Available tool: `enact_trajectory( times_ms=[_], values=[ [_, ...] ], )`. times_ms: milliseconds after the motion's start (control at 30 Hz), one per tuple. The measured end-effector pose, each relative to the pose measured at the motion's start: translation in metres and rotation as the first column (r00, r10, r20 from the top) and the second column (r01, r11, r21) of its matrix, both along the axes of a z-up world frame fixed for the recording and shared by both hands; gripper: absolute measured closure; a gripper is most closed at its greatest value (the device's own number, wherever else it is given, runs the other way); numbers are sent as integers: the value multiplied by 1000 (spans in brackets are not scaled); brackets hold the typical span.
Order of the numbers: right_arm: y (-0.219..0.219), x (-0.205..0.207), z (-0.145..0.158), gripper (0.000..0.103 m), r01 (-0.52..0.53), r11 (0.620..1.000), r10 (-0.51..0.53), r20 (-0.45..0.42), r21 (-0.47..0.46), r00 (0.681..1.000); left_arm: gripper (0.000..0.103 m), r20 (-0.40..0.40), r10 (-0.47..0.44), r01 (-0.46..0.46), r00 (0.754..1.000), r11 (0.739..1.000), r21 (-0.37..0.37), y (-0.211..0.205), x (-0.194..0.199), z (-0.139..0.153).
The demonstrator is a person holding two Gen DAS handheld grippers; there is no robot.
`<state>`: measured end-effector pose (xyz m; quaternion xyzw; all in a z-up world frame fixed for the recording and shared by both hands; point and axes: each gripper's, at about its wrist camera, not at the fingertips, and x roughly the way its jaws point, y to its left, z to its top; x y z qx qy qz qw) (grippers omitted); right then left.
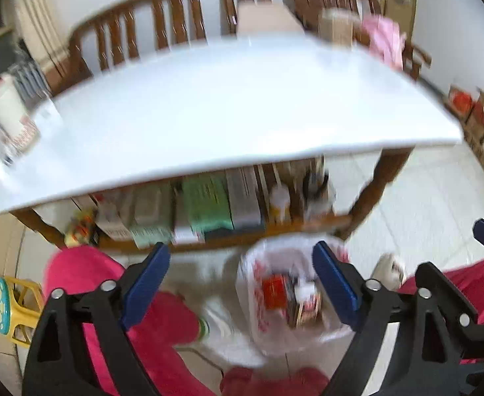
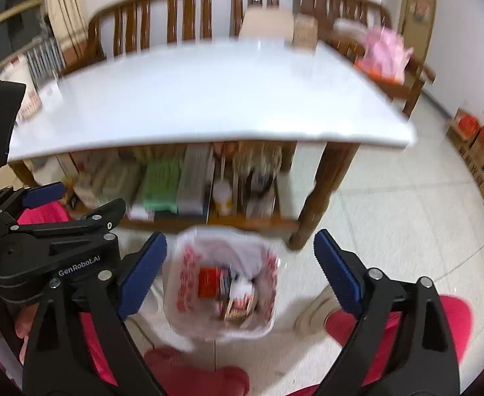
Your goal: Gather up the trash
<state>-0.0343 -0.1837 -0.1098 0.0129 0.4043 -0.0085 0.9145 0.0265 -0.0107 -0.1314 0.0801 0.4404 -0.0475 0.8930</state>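
The trash bag sits on the tiled floor, just in front of the desk's near edge and close to its right front leg. It is thin, crinkled white plastic with red print on the sides, its mouth gaping open. Inside you can see a red carton and some smaller packets beside it; motion blur makes them hard to tell apart, so they may be flattened snack boxes.

Your right gripper hangs above the bag, tilted steeply down, its fingers spread wide with nothing between them. The blue pads are flat and ribbed, set on black angular arms. Your left gripper stands just beside it at the same tilt, fingers also wide and empty, the bag showing in the gap below them.

The desk has a smooth, glossy white top on turned brown wooden legs. Its lower shelf is packed along the front edge with upright boxes, one of them green. Behind the far edge stands a wooden bench with a slatted back, a pink bag on its right end. Pink trouser legs frame the bag on both sides.
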Motion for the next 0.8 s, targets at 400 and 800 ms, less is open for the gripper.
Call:
enact_trajectory(
  times_ms=[400,800],
  values=[
    [6,-60,110,7,52,998,-39,301,-34,953,8,336,38,-31,941,999,-28,7,-57,126],
    [16,-94,144,7,74,996,-47,379,-57,924,8,366,45,-11,929,996,-94,15,-86,160]
  ],
)
